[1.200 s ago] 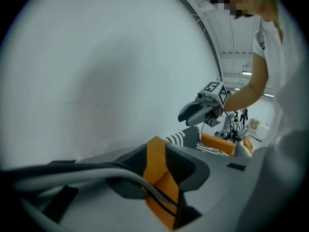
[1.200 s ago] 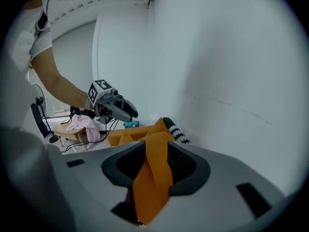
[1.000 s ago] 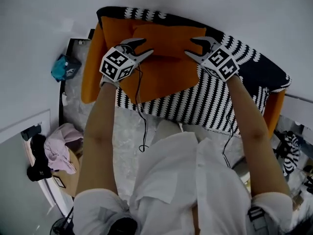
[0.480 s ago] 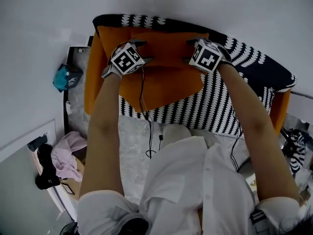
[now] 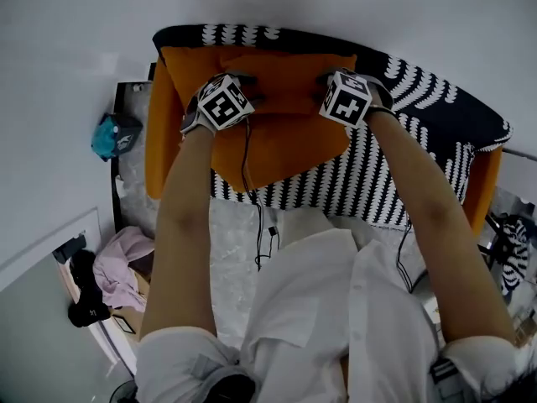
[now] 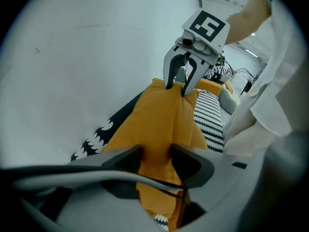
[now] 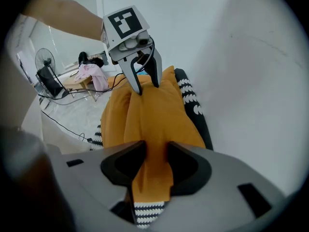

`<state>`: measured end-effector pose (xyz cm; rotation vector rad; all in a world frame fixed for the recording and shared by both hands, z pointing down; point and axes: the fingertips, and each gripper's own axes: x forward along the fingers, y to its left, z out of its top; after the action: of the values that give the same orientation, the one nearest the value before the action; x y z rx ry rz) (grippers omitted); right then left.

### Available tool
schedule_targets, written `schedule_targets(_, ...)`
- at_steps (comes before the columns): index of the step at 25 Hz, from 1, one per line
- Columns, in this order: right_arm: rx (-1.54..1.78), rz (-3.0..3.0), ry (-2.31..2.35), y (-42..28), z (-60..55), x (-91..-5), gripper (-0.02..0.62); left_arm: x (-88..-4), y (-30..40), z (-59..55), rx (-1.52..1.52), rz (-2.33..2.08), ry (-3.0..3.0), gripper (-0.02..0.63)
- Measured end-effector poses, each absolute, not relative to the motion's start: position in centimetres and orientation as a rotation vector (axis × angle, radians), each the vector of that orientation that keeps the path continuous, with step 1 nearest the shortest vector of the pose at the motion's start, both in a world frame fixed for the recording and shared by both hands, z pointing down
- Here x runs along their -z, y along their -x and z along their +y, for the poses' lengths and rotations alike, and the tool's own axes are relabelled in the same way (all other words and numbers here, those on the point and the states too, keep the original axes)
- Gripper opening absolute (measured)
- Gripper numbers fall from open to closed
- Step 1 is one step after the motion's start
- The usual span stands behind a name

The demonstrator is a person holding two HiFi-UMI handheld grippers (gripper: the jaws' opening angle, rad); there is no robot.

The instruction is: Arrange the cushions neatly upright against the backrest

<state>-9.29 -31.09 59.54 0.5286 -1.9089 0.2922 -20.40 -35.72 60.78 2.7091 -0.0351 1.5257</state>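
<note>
- Loose white short-sleeved shirt [image 5: 336, 309] fills the lower half of the head view; its sleeve cuffs are turned up and carry a grey tab.
- Grey plastic two-jaw left gripper [image 5: 250, 93], with dark curved jaws and a white cube printed with black square markers.
- Grey plastic right gripper [image 5: 320, 91], built the same, with its own marker cube.
- Thin black cable [image 5: 248, 183] trails from the left gripper down the frame's centre.

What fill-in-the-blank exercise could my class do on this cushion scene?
The left gripper and right gripper, jaws just closed further, both pinch one ____ cushion.
The sofa cover is striped black and ____.
The cushion is held by ____ grippers.
Missing words: orange; white; two.
</note>
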Motion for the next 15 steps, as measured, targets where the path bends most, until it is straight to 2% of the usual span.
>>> schedule_targets(6,-0.231,-1.895,-0.596,9.5,-31.0,-59.0,0.124,-60.1,20.6,-35.3,-1.578,-0.095,-2.730,0.116)
schedule_targets(10,-0.189,-1.897,-0.650,9.6,-30.7,-57.7,0.097,-58.7,20.6,-35.1,-1.570,-0.140,-2.760,0.078)
schedule_targets(15,-0.124,-1.896,-0.735,8.1,-29.7,-54.6,0.081,-55.0,19.1,-34.6,-1.512,-0.209,-2.848,0.061)
